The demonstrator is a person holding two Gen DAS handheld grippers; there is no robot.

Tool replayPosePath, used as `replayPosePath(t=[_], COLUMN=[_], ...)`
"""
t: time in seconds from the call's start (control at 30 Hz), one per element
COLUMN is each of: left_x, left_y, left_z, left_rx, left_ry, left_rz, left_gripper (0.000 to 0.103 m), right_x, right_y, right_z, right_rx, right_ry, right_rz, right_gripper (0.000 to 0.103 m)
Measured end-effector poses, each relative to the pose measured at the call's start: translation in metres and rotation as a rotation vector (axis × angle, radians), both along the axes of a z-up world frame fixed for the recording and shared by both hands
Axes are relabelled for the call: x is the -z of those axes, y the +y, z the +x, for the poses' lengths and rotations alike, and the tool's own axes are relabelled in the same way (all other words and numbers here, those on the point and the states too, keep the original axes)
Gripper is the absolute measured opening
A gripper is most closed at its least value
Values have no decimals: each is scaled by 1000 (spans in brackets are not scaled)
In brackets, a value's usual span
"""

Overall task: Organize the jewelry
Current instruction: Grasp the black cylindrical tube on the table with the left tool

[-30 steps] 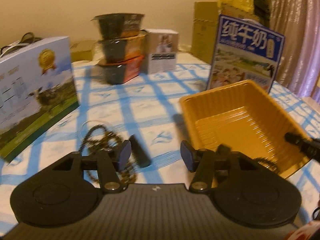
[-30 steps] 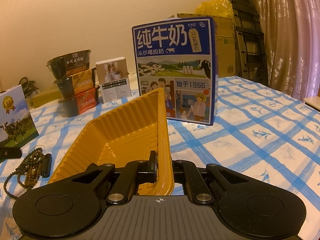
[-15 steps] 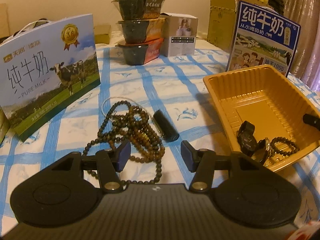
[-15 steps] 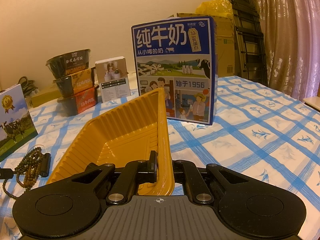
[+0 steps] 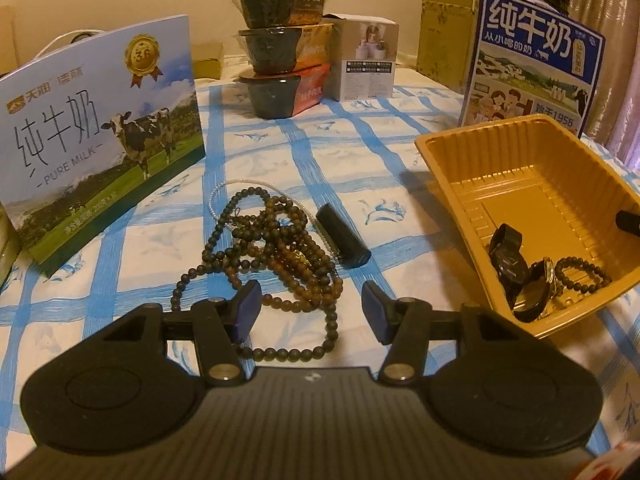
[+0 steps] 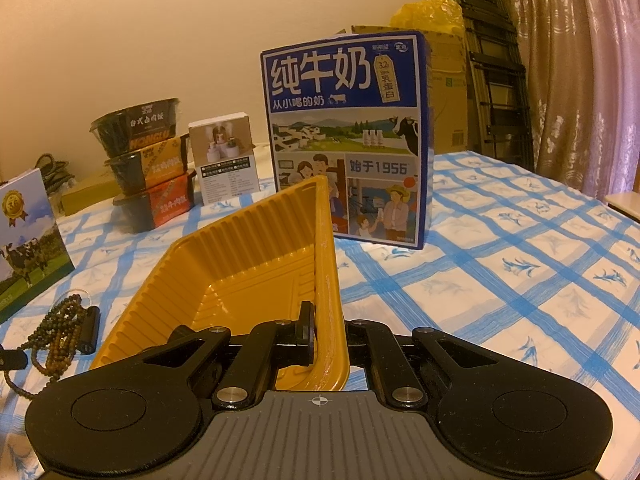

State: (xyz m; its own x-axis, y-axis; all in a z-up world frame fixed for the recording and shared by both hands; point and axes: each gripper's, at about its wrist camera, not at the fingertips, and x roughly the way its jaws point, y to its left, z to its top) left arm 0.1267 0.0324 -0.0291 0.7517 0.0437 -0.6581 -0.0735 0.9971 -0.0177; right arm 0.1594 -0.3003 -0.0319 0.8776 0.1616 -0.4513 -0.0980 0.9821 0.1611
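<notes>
Left wrist view: left gripper point(image 5: 311, 307) hangs over a blue-checked tablecloth point(image 5: 360, 152), jaws standing about half apart with nothing clamped.
Beads: tangled pile of brown bead strands point(image 5: 276, 248) lies on the cloth just ahead of the jaws; its nearest loops run between the two blue pads point(image 5: 249, 307), though neither pad presses on them.
Black cylinder: short dark tube point(image 5: 342, 236) lies touching the right edge of the pile.
Tray: yellow plastic tray point(image 5: 516, 148) sits to the right, holding a black watch point(image 5: 507, 254), a second watch point(image 5: 534, 292) and a small bead bracelet point(image 5: 582, 276) in its near corner.
Backdrop: milk carton with a cow point(image 5: 100, 128) at left, blue milk box point(image 5: 532, 60) behind the tray.

Right wrist view: right gripper point(image 6: 326, 336) is closed tight on the tray's near wall point(image 6: 328, 280), one finger inside, one outside.
Beads from here: pile at far left on the cloth, well apart from the tray.
</notes>
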Motion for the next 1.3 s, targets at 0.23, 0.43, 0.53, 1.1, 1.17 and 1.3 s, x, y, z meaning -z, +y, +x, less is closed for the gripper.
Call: replayPosePath(t=[0.23,0.43,0.53,1.1,1.17,1.3], left_x=[7,19,25,43,42,41], left_y=[-13,-21,-26,-19,-17,-17], left_z=[15,40,51,80,77,80], left_rx=[57,74,80,94,107,116], left_ry=[-13,-12,-10,11,16,20], left_rz=[24,33,39,73,76,74], left_gripper=[52,52,51,21,21,22], right_x=[5,6,6,9,10,11], right_y=[1,1,-2,-9,-9,-9], right_z=[-2,0,1,4,4,5], right_rx=[13,27,36,48,48,49], right_ry=[-24,-33,-36,-23,-20,-18], right_rz=[-37,-59,-61,-45,-40,-37], right_gripper=[6,6,6,6,6,6])
